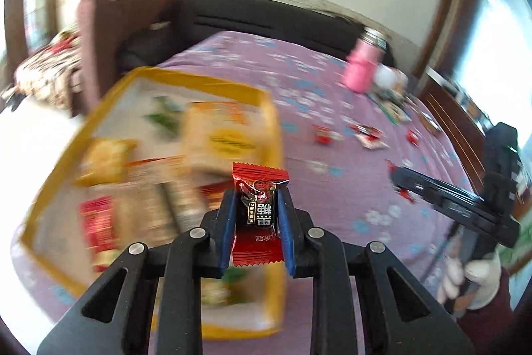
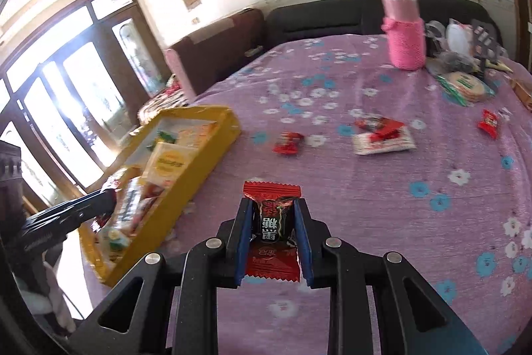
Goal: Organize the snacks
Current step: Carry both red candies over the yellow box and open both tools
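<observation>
My left gripper (image 1: 256,188) is shut on a red and black candy (image 1: 257,212) and holds it above the near right part of the yellow tray (image 1: 272,122). The tray holds several snack packets. My right gripper (image 2: 273,205) is shut on a second red and black candy (image 2: 273,222) above the purple flowered cloth, to the right of the tray (image 2: 212,152). The right gripper also shows in the left wrist view (image 1: 397,180), and the left gripper shows in the right wrist view (image 2: 106,192) over the tray.
Loose red candies (image 2: 288,142) (image 2: 488,122) and a white and red packet (image 2: 384,142) lie on the purple cloth (image 2: 365,188). A pink-sleeved jar (image 2: 404,32) and wrapped crackers (image 2: 465,85) stand at the far right. A dark sofa runs behind the table.
</observation>
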`<state>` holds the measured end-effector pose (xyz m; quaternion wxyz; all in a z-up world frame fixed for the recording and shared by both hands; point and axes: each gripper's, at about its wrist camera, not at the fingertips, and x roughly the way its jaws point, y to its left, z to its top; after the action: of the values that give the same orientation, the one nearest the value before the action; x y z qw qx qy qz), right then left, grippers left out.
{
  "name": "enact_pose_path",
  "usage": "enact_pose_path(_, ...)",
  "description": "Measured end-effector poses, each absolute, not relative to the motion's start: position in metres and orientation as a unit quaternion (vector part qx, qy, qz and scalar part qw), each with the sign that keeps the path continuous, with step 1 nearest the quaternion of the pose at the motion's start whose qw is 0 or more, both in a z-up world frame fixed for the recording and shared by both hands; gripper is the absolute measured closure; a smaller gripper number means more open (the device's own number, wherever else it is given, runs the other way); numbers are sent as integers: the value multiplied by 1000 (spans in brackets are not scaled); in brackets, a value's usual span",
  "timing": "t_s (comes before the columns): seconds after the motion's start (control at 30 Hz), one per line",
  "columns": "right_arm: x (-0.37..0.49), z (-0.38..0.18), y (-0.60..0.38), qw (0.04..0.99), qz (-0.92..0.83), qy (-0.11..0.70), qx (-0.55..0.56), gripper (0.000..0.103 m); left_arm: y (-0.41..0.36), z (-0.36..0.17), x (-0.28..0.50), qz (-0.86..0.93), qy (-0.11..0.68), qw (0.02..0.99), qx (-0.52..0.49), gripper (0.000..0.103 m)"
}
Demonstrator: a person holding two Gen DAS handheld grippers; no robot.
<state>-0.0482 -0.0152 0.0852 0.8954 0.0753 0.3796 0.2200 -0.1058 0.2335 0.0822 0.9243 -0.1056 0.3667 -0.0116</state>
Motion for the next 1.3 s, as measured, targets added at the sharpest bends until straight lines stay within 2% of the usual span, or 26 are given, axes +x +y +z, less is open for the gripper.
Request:
enact_pose_path(0.3, -54, 100, 96, 854, 320, 408, 51, 78, 304, 61, -113, 59, 370, 915, -147, 81)
enact_pose_path(0.6, -24, 77, 183, 823, 342, 452, 30, 78, 332, 52, -112, 76, 364, 912, -171, 80)
enact_pose_path(0.7, -11, 69, 200, 824, 337, 454, 25, 75, 334, 53, -117, 85, 362, 912, -172, 69)
enact_pose_path(0.77, -7, 69, 200, 826, 335, 452, 36, 74, 334, 56, -120, 97, 360, 912, -169, 52)
enact_pose_path(0.8, -8, 71, 199, 827, 336, 448, 41, 72, 332, 59, -123, 110, 355, 914, -162, 49)
enact_pose_path(0.87, -13, 78, 192, 835, 335, 435, 43, 67, 330, 64, -127, 130, 349, 915, -153, 35)
enact_pose_path(0.93, -20, 87, 181, 844, 331, 421, 42, 62, 326, 69, -129, 164, 346, 912, -144, 27)
enact_pose_path(1.1, -46, 105, 135, 863, 313, 392, 49, 59, 306, 85, -135, 201, 333, 913, -123, 27)
enact_pose_path(1.3, -78, 110, 85, 883, 281, 374, 42, 49, 254, 102, -138, 203, 311, 927, -47, 24)
